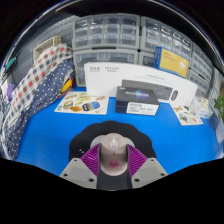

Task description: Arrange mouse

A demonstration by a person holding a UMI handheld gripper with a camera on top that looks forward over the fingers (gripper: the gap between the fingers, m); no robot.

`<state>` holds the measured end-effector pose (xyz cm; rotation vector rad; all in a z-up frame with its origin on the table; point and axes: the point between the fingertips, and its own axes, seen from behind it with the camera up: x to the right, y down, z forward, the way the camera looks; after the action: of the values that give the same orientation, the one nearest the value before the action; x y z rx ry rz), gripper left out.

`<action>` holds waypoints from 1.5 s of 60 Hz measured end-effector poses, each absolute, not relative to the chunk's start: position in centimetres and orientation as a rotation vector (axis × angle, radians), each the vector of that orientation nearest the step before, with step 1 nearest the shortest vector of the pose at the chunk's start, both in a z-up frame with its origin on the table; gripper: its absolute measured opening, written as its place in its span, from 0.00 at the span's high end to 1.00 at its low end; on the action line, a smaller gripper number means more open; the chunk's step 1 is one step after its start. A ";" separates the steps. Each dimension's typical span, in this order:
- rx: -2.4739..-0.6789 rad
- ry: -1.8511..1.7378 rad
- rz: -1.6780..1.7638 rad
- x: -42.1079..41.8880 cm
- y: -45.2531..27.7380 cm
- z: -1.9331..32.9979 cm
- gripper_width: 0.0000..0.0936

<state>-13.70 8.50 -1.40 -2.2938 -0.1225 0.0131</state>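
Observation:
A small pale grey mouse sits between my gripper's fingers, on a round black mouse pad that lies on the blue table. The purple pads stand close against both sides of the mouse. My gripper looks shut on the mouse, holding it low over the black pad. The rear of the mouse is hidden by the gripper body.
Beyond the pad lie a dark box, a long white box, a leaflet to the left and another leaflet to the right. Clear drawer cabinets line the back. A checked cloth hangs at the left.

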 end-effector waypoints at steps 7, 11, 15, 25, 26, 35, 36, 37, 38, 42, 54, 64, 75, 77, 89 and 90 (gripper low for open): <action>-2.317 -0.072 0.035 -13.6 8.6 -1.3 0.56; -2.320 -0.064 0.026 -13.6 8.8 -1.3 0.57; -2.335 -0.039 0.033 -13.6 8.8 -1.3 0.51; -2.330 0.068 0.024 -12.3 8.8 1.5 0.11; -2.324 0.073 0.022 -12.2 8.8 2.1 0.11; -2.250 0.088 0.060 -11.0 7.8 8.8 0.10; -2.239 0.088 0.065 -10.9 7.6 9.6 0.10; -2.230 0.086 0.068 -10.7 7.4 10.6 0.10; -2.219 0.084 0.071 -10.6 7.1 11.4 0.09; -2.200 0.069 0.067 -9.0 5.7 14.5 0.09; -2.153 0.049 0.014 -2.8 0.7 20.6 0.10; -2.121 0.016 -0.001 2.6 -3.5 23.1 0.09; -2.113 -0.010 0.008 7.4 -7.4 23.3 0.11; -2.116 -0.012 0.006 8.1 -8.1 23.2 0.11; -2.140 0.009 0.032 10.1 -10.9 22.0 0.11; -2.139 0.010 0.033 10.2 -11.0 21.9 0.11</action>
<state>10.19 -11.01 21.92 -2.1389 0.0095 0.0328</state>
